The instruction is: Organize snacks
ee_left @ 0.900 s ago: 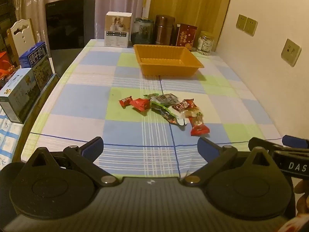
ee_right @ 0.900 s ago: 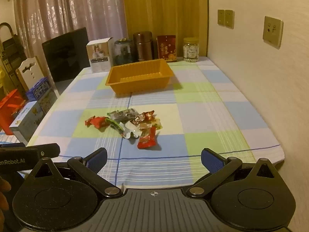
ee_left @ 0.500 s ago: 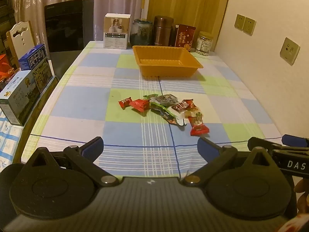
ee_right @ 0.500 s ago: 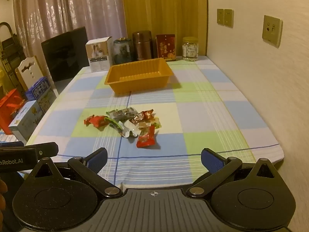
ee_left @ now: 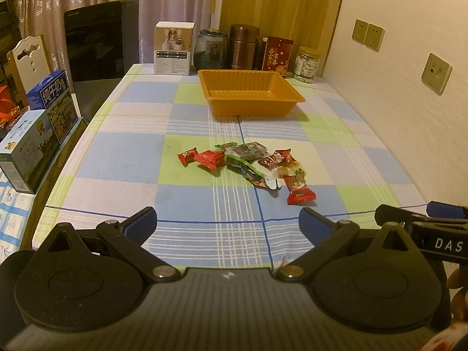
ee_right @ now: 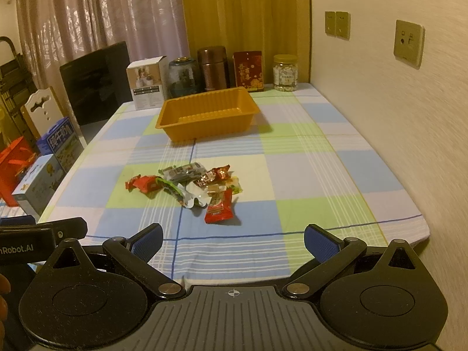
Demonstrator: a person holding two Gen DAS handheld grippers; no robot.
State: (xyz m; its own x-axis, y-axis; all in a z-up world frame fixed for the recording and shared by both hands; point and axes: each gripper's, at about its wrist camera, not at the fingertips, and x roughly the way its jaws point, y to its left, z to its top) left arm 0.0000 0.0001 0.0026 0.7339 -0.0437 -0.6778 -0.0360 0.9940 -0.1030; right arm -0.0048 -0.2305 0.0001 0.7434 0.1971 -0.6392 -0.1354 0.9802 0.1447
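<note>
Snack packets [ee_left: 248, 165], frame centre: light, crinkly, likely slippery; pinch crimped ends. Left gripper [ee_left: 228, 223] and right gripper [ee_right: 233, 238] both gape, empty. Tray [ee_left: 248, 92] above.

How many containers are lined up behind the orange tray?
5: white box far left, dark glass jar, brown canister, red packet, yellow-lidded jar far right. Nothing seems hidden behind them.

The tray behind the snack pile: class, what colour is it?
The tray is plain orange, seen best in the right wrist view.
</note>
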